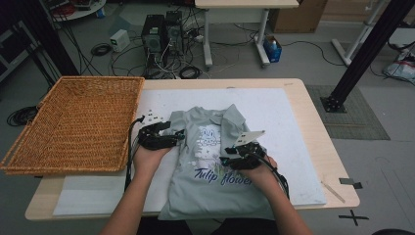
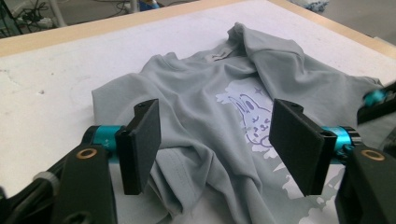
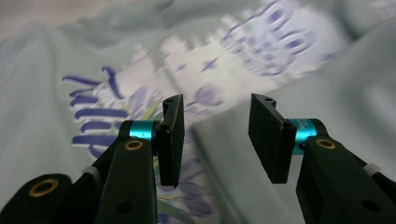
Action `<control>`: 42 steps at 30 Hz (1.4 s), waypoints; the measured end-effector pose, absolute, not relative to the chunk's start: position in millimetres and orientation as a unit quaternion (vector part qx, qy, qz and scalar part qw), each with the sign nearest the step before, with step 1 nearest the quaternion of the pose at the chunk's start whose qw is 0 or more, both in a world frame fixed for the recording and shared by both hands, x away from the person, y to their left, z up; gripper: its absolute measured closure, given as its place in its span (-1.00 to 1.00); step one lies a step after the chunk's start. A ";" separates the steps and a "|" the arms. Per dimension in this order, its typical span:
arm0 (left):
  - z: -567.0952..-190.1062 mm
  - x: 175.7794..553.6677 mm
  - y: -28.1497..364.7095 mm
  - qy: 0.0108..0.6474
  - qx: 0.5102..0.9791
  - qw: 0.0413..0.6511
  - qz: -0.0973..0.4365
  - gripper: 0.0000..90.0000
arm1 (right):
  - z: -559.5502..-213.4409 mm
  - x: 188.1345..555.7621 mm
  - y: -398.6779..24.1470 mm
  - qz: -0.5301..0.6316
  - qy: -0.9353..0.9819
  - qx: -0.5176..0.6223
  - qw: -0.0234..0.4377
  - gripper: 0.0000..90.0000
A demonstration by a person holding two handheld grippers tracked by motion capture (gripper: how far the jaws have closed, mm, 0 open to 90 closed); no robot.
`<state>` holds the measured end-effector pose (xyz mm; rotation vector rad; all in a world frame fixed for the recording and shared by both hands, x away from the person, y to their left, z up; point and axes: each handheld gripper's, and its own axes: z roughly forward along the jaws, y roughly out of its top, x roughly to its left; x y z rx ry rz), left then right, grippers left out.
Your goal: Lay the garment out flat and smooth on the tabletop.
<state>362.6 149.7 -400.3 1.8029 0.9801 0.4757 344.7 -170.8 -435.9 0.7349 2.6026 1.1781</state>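
A grey T-shirt (image 1: 210,161) with a white rabbit print and purple "Tulip flower" lettering lies partly folded on a white mat (image 1: 284,122). My left gripper (image 1: 178,136) stands open at the shirt's left edge. In the left gripper view its jaws (image 2: 215,121) are wide apart over a rumpled fold of the shirt (image 2: 205,93), and the pads are off the cloth. My right gripper (image 1: 226,160) hovers over the shirt's right half near the lettering. In the right gripper view, which is blurred, it (image 3: 215,128) is open above a fold edge of the shirt (image 3: 233,154), gripping nothing.
A large wicker basket (image 1: 73,122) sits on the table's left part, overhanging its edge. The wooden table (image 1: 313,112) shows around the mat. Beyond it stand computer towers (image 1: 161,34), cables and another table's legs. A black post (image 1: 362,54) rises at the right.
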 end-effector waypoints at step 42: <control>-385.9 368.1 157.3 0.388 0.753 0.496 0.193 -0.48 | -426.3 492.5 -301.7 0.385 0.782 0.443 0.208 0.35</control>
